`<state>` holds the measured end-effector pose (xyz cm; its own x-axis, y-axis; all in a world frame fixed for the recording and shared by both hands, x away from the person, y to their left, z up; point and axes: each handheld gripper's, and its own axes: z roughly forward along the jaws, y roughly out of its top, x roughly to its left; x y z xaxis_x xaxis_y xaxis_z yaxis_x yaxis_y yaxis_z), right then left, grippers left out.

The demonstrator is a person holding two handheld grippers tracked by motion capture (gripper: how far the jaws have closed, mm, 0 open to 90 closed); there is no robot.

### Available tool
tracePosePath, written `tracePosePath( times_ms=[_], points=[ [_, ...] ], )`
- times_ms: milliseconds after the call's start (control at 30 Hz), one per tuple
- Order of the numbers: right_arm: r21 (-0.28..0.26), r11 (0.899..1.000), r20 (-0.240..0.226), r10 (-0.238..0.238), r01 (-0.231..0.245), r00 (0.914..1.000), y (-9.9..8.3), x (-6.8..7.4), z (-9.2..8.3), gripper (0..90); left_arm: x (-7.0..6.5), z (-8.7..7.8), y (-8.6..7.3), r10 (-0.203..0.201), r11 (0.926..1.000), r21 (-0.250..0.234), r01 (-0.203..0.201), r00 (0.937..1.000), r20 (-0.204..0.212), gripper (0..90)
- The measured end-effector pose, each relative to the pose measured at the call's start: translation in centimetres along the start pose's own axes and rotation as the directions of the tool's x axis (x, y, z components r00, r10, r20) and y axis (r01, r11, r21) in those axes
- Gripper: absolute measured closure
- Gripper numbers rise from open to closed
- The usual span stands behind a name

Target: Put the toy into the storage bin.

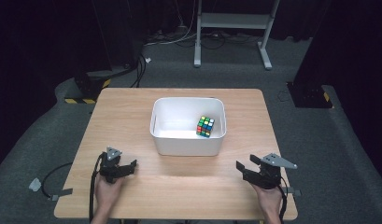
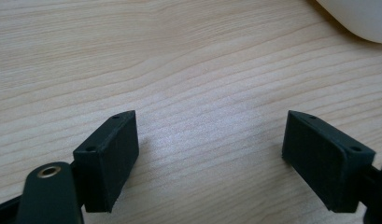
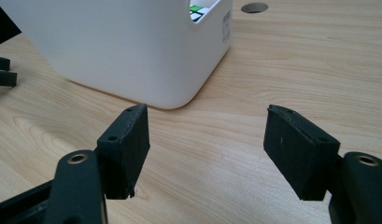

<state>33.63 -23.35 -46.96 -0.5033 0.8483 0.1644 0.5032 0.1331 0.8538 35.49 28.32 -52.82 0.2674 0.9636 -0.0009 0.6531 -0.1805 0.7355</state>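
Desk (image 1: 132,107): wooden, grain plain. White bin (image 1: 187,143) is set at centre. Puzzle cube (image 1: 205,126) is lodged at 3 o'clock inside the bin, tilted against the wall, probably as dropped. Left tool (image 1: 128,166) at 8 o'clock and right tool (image 1: 242,169) at 4 o'clock are rested wide open, nothing held, seemingly parked. Most of the cube is hidden by the bin wall in the right gripper view.

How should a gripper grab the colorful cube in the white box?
Probably from straight above, closing on two opposite flat sides of the colorful cube. It sits deep in the white box, close to the right wall, tilted a bit, so the walls block a sideways reach. The right gripper is nearer.
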Motion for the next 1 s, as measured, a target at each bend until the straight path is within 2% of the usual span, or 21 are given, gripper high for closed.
tracePosePath(
  times_ms=[600, 1000],
  points=[
    [0.066, 0.998, 0.041, -0.007, 0.005, 0.9991, -1.1, -0.3, 1.9, 31.4, 0.0, 0.0, 0.0, 0.001, 1.0000, 0.000, -0.001, 1.0000, 0.001, 18.5],
    [0.125, 0.992, 0.084, -0.014, 0.003, 0.9964, -1.6, -0.8, 3.0, 31.7, 0.0, 0.0, 0.0, 0.000, 1.0000, 0.000, 0.000, 1.0000, 0.000, 18.6]
  ],
)
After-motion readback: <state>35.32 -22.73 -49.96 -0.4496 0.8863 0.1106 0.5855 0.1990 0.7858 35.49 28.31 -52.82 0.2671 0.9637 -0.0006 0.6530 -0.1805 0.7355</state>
